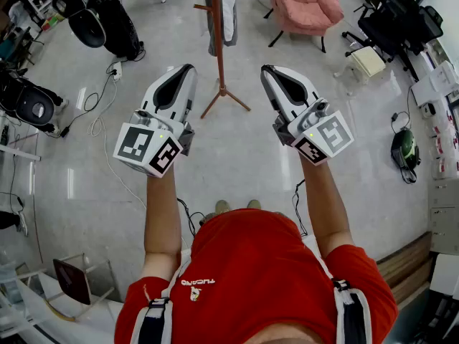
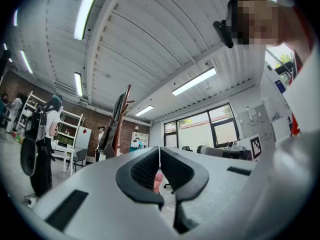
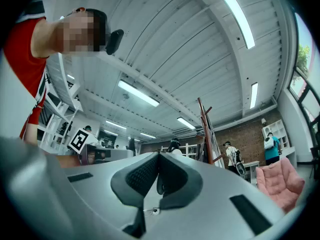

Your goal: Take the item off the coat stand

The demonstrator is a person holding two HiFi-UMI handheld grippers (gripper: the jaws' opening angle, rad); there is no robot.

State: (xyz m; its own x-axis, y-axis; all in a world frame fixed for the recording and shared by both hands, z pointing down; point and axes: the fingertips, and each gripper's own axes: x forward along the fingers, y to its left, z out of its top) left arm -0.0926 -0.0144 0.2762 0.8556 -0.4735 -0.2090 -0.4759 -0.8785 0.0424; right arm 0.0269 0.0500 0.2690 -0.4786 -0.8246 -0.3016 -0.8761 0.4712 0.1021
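The coat stand (image 1: pixel 219 49) is a brown pole on tripod legs at the top middle of the head view, some way ahead of me. A grey and white garment (image 1: pixel 228 9) hangs on it. Both grippers are held up short of it, one on each side. My left gripper (image 1: pixel 189 70) is shut with nothing in its jaws, and so is my right gripper (image 1: pixel 266 70). In the left gripper view the coat stand (image 2: pixel 123 116) with its dark garment (image 2: pixel 107 136) stands left of the closed jaws. In the right gripper view the coat stand (image 3: pixel 204 129) rises right of the closed jaws.
A pink armchair (image 1: pixel 305 2) stands behind the stand on the right, with a black office chair (image 1: pixel 398 20) and a white box (image 1: pixel 368 61) further right. Black bags (image 1: pixel 107 20) and floor cables (image 1: pixel 100 113) lie to the left. A green device (image 1: pixel 405 149) sits at the right.
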